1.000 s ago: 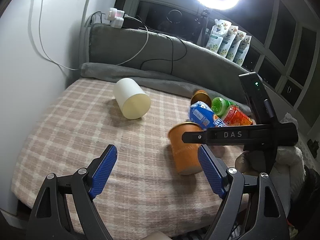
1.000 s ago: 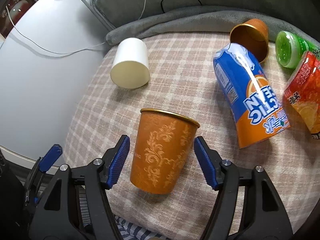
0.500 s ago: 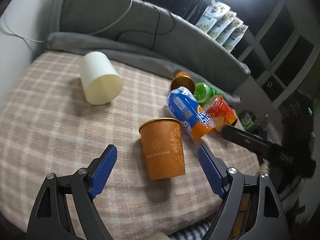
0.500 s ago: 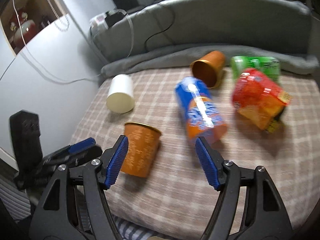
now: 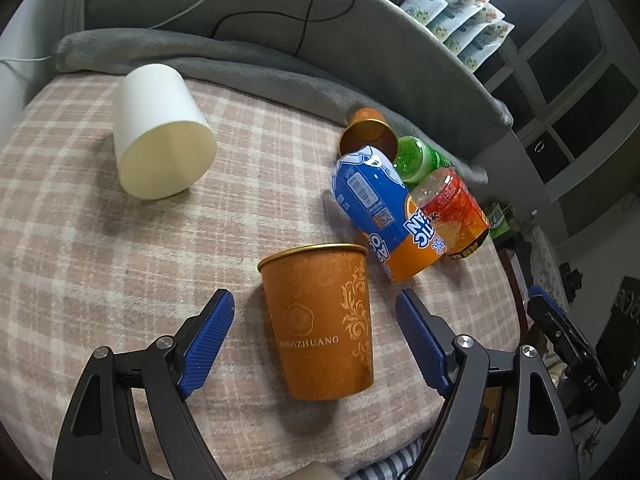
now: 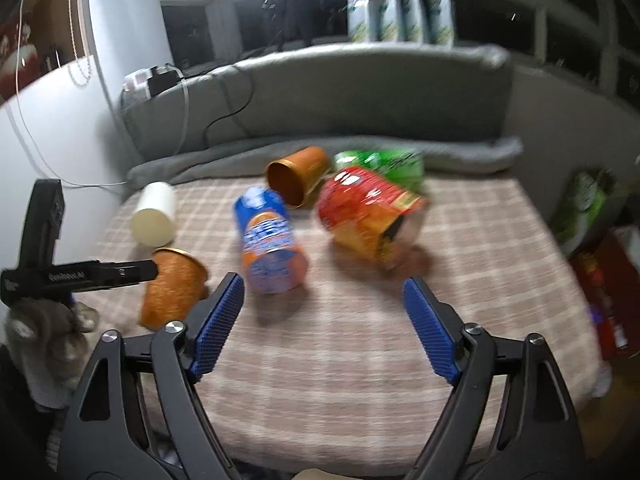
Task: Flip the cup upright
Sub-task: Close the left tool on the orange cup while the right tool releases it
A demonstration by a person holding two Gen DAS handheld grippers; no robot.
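Observation:
An orange paper cup with a gold rim (image 5: 324,324) stands upright on the plaid blanket (image 5: 80,264), mouth up. My left gripper (image 5: 316,332) is open, its blue fingers on either side of the cup and apart from it. In the right wrist view the cup (image 6: 172,284) stands at the left, partly behind the left gripper's black body (image 6: 80,276). My right gripper (image 6: 320,320) is open and empty, pulled back over the blanket's near part. A second orange cup (image 5: 366,136) lies on its side at the back; it also shows in the right wrist view (image 6: 296,176).
A white cup (image 5: 160,132) lies on its side at the back left. A blue-orange snack tube (image 5: 380,216), a red-orange tube (image 5: 452,212) and a green tube (image 5: 416,156) lie at the right. A grey cushion (image 5: 280,40) with cables runs behind. The blanket's edge is near me.
The right gripper let the orange cup stand and drew back up and to the right. The left gripper moved in until its open fingers flank the cup.

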